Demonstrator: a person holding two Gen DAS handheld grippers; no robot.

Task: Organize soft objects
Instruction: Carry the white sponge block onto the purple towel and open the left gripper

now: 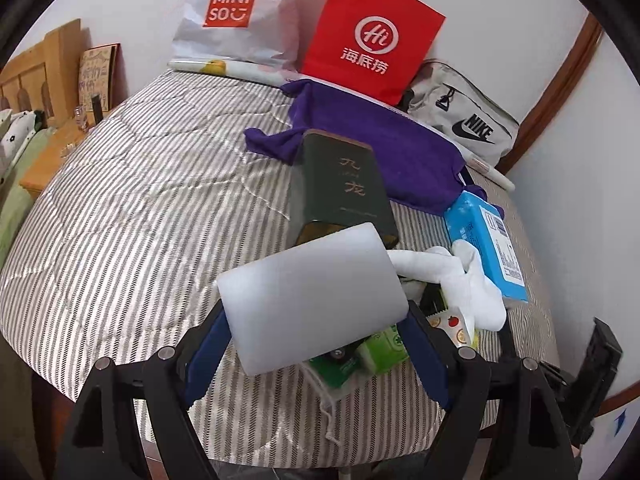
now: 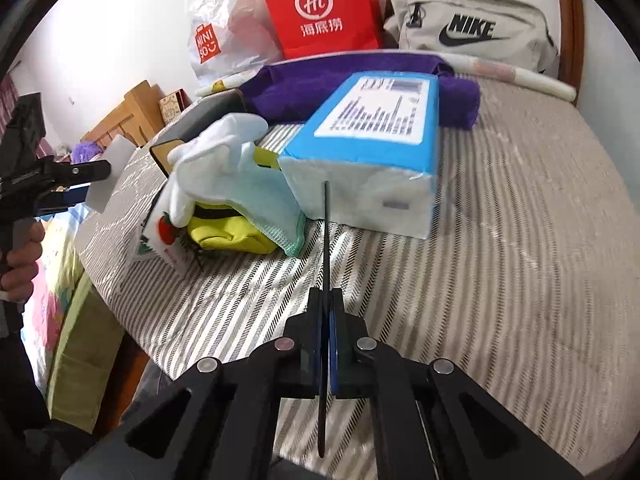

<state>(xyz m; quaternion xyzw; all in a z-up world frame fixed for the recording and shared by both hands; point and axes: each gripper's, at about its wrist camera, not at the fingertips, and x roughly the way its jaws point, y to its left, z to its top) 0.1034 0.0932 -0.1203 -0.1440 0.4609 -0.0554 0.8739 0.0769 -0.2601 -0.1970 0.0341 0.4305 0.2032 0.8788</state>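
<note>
white foam block (image 1: 312, 296) | gripped in left tongs (image 1: 316, 340) | long axis crosswise

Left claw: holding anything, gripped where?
Yes: left claw clamps a white translucent foam-like block by its two opposite side edges, near its lower end.

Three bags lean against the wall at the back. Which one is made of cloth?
The beige Nike zip bag, at the right of the row. The red Haidilao bag is stiff paper and the white Miniso bag crinkly plastic.
</note>
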